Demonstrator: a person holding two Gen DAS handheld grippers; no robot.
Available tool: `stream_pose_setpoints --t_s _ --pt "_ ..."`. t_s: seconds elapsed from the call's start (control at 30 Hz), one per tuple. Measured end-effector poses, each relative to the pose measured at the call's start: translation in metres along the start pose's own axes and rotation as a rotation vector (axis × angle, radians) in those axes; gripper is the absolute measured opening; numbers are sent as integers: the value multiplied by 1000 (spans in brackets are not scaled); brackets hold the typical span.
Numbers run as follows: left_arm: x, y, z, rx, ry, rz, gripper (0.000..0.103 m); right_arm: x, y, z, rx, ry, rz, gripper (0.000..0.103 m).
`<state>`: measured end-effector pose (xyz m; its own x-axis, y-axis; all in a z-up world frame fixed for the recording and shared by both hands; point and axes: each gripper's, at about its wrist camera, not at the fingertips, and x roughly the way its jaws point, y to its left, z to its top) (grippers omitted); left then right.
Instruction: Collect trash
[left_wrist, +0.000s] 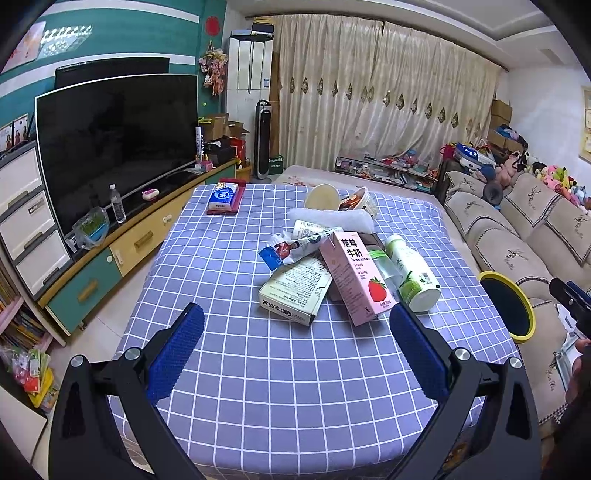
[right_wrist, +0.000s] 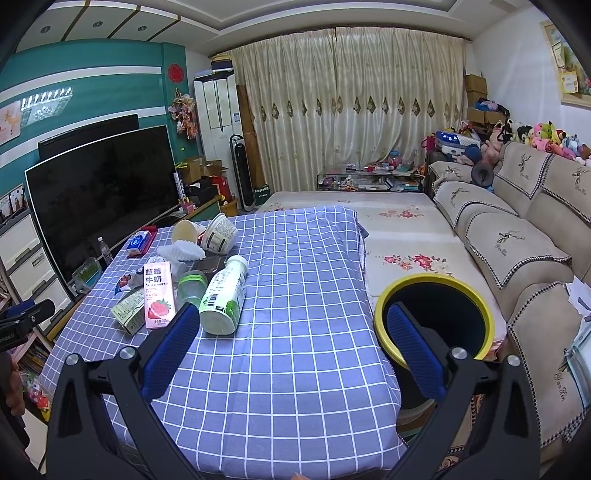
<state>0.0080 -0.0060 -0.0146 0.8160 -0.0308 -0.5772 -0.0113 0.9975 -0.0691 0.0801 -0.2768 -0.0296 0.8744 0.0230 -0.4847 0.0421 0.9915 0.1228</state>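
A pile of trash lies on the checked blue tablecloth (left_wrist: 229, 258): a pink strawberry milk carton (left_wrist: 356, 275), a white and green bottle (left_wrist: 413, 273) on its side, a small clear jar with a green lid (left_wrist: 384, 264), a flattened white box (left_wrist: 295, 291), crumpled wrappers (left_wrist: 295, 243), white foam (left_wrist: 332, 218) and two paper bowls (left_wrist: 321, 195). My left gripper (left_wrist: 295, 321) is open and empty, just short of the pile. My right gripper (right_wrist: 291, 325) is open and empty, with the bottle (right_wrist: 225, 295) to its left. A black bin with a yellow rim (right_wrist: 436, 321) stands right of the table.
A blue tissue pack (left_wrist: 221, 197) lies at the table's far left corner. A TV (left_wrist: 114, 144) on a low cabinet runs along the left. A sofa (right_wrist: 517, 240) with cushions and a flowered mat (right_wrist: 402, 236) lie to the right.
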Motion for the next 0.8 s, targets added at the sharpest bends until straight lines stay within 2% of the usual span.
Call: stream_pose_setpoints --t_s 0.8 --pt "1 0 -2 2 1 3 99 4 3 -3 11 6 8 97"
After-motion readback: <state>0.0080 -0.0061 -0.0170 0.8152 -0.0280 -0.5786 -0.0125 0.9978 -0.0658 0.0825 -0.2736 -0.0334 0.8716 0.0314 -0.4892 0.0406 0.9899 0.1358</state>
